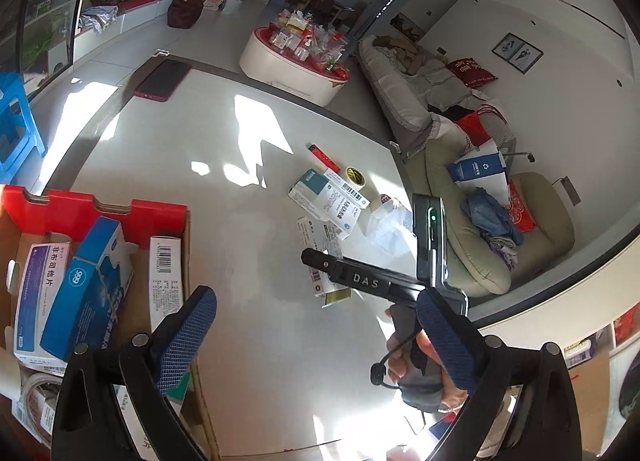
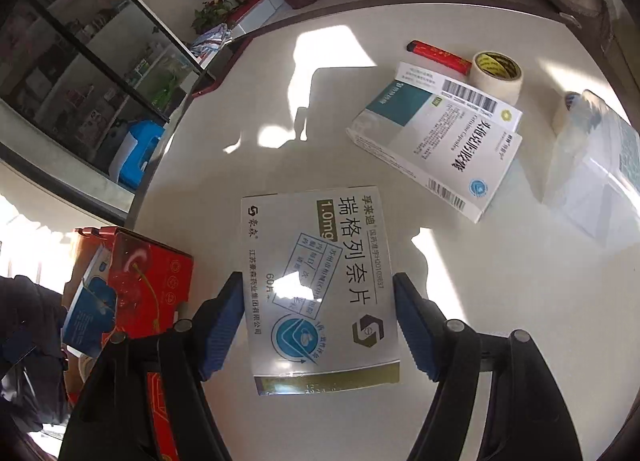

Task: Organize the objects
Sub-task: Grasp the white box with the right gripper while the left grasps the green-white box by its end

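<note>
The right tool (image 2: 320,321) straddles a flat white medicine box (image 2: 320,285) with bold printed characters; its blue pads (image 2: 222,325) stand just beside the two long edges, and whether they already press on the card cannot be told, so I read it as closing in, not yet gripping. The box lies on the white table (image 2: 480,301), nearer the edge where the red carton (image 2: 152,273) stands than the far curved edge. It looks light and thin, a folded card shell with a glossy face that catches the sun, so it should slip if pinched on its broad face and dent if squeezed hard. The best hold is probably across the narrow width, pads flat on the side walls near the middle of its length, so it lifts level. The left tool (image 1: 316,325) hangs wide with nothing between its pads, over bare table beside the carton (image 1: 160,217), which already holds several boxes on edge, among them a blue one (image 1: 88,285). Toward the far right edge lie another teal-and-white box (image 2: 436,149), a roll of tape (image 2: 496,73) and a red lighter (image 2: 440,53).
</note>
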`<action>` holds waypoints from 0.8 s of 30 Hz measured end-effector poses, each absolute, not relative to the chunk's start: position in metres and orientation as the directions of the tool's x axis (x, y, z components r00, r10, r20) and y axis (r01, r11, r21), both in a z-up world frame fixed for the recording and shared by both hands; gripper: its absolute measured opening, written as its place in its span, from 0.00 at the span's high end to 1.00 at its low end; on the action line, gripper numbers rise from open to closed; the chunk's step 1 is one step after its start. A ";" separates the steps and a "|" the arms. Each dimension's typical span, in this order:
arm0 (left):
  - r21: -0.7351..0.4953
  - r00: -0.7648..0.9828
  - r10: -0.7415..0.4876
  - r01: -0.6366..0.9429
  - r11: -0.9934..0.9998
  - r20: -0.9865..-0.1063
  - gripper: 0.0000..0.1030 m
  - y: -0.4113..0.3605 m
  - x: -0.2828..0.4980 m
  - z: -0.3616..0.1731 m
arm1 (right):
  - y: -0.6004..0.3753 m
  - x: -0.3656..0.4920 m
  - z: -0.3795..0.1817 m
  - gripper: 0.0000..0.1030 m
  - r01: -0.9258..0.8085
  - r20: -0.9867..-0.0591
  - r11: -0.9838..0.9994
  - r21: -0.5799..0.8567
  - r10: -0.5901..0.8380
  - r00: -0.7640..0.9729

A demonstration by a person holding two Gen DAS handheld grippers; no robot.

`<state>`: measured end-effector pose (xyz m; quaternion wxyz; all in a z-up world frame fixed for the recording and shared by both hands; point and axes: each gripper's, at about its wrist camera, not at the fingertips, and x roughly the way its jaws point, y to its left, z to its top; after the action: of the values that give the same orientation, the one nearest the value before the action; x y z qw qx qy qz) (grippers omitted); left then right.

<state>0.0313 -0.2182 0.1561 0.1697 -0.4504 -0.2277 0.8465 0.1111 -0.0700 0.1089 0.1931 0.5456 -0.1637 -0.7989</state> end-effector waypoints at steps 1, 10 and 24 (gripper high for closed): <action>-0.559 -0.515 0.522 -0.097 -0.824 -0.680 0.00 -0.207 0.020 0.157 | -0.047 0.124 0.111 0.30 0.092 -0.785 -0.851 0.517 -0.514 -0.346; -0.774 -0.345 0.712 0.072 -0.629 -0.611 0.00 -0.100 -0.129 0.087 | 0.080 0.233 0.114 0.29 -0.095 -0.642 -0.694 0.714 -0.595 -0.484; -0.718 -0.370 0.620 0.262 -0.645 -0.692 0.13 -0.066 -0.194 0.018 | 0.126 0.266 0.111 0.29 -0.102 -0.516 -0.570 0.815 -0.635 -0.575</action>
<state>-0.1939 -0.0655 0.0176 0.1237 -0.5474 -0.4027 0.7231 0.2664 0.1261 0.1114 0.1718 0.4281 -0.4307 -0.7757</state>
